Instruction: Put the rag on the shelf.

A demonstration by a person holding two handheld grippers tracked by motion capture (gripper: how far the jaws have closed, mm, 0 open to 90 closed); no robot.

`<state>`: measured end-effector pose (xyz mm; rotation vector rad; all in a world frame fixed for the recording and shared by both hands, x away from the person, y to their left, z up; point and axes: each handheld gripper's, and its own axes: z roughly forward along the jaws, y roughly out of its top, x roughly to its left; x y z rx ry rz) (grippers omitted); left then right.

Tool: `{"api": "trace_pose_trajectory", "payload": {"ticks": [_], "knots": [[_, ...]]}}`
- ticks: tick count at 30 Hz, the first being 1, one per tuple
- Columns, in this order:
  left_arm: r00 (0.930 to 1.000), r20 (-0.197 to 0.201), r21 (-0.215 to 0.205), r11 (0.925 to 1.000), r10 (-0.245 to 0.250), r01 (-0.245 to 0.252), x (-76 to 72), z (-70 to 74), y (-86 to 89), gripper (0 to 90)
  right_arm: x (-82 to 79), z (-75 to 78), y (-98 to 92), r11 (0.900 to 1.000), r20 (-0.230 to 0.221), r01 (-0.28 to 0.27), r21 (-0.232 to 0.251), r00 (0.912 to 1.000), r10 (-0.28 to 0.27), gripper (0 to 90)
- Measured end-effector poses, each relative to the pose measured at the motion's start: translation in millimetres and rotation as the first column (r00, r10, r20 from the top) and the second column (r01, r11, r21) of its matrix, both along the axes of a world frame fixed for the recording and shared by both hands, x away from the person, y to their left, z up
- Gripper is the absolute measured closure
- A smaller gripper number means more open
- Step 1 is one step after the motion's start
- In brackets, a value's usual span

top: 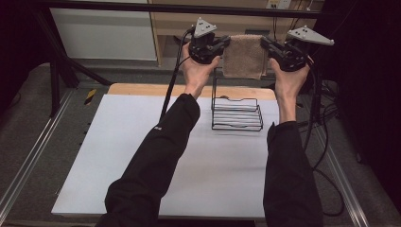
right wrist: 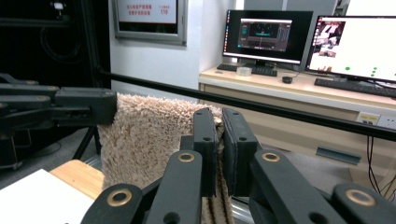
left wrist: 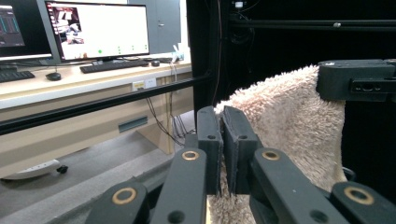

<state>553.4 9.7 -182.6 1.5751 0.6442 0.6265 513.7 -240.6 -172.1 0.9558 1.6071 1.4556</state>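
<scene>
A small tan towel (top: 243, 56) hangs stretched between my two grippers, held high beyond the far edge of the table. My left gripper (top: 226, 42) is shut on the towel's upper left corner, my right gripper (top: 264, 42) on its upper right corner. In the left gripper view the jaws pinch the fluffy towel (left wrist: 285, 121) at my left gripper (left wrist: 222, 119), and the other gripper's black body (left wrist: 357, 79) clamps the far corner. In the right gripper view the towel (right wrist: 149, 135) runs from my right gripper (right wrist: 219, 123) to the other gripper (right wrist: 79, 109).
A black wire rack (top: 236, 112) stands on the white table (top: 142, 156) below the towel, with an upright wire post. A wooden strip (top: 142, 89) edges the table's far side. Desks with monitors (right wrist: 355, 42) lie beyond a black frame bar (left wrist: 93, 105).
</scene>
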Motion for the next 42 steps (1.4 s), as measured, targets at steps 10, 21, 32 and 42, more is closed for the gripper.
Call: {"api": "trace_pose_trajectory", "payload": {"ticks": [10, 21, 32, 42], "knots": [[0.9994, -0.008, 0.035, 0.9988, -0.034, 0.034, -4.8, -10.9, -2.9, 85.7, 1.0, -16.7, -7.1, 1.0, -0.028, -0.01, 0.013, 0.9995, 0.011, 85.0], [0.9973, -0.015, 0.07, 0.9949, -0.071, 0.072, -12.4, -25.5, -6.7, 85.7, -3.4, -36.2, -15.0, 1.0, -0.056, -0.023, -0.001, 0.9982, 0.023, 85.0], [0.9949, -0.014, 0.1, 0.9899, -0.1, 0.101, -23.3, -33.0, -10.1, 85.6, -10.6, -48.7, -23.1, 0.999, -0.065, -0.034, 0.008, 0.9973, 0.035, 84.8], [0.9906, -0.054, 0.122, 0.9837, -0.126, 0.132, -31.5, -32.7, -6.9, 85.1, -18.9, -50.4, -24.2, 0.998, -0.063, -0.055, 0.012, 0.9964, 0.055, 84.5]]}}
